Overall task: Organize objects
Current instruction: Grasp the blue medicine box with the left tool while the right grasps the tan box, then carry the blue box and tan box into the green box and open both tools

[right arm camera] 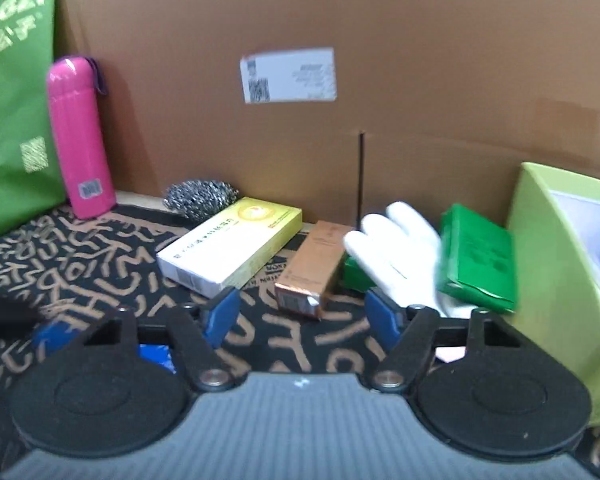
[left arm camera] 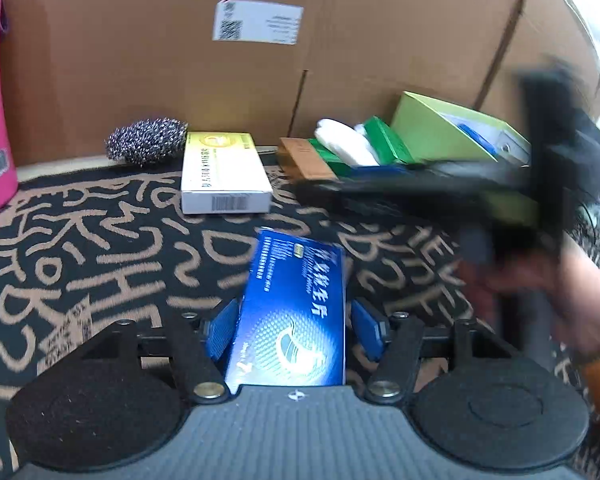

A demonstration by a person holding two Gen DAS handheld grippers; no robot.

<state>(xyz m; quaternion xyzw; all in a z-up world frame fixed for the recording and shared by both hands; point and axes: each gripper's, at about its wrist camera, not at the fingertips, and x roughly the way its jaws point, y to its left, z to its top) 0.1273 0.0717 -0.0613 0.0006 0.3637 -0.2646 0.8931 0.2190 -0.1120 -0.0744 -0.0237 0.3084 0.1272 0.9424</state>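
Note:
A blue medicine box (left arm camera: 296, 312) lies on the patterned cloth between the open pads of my left gripper (left arm camera: 296, 328); the left pad is near its edge, the right pad stands apart. My right gripper (right arm camera: 302, 316) is open and empty above the cloth, with a brown box (right arm camera: 312, 268) just beyond it. It shows blurred at the right of the left wrist view (left arm camera: 500, 184). A yellow and white box (left arm camera: 224, 172) (right arm camera: 232, 248), a white glove (right arm camera: 400, 256) and a green packet (right arm camera: 480, 256) lie near the cardboard wall.
A large cardboard box (right arm camera: 340, 120) walls off the back. A pink bottle (right arm camera: 80, 136) and a green bag (right arm camera: 12, 100) stand at the left. A steel scourer (right arm camera: 200, 198) lies by the wall. A light green open bin (right arm camera: 560, 272) stands at the right.

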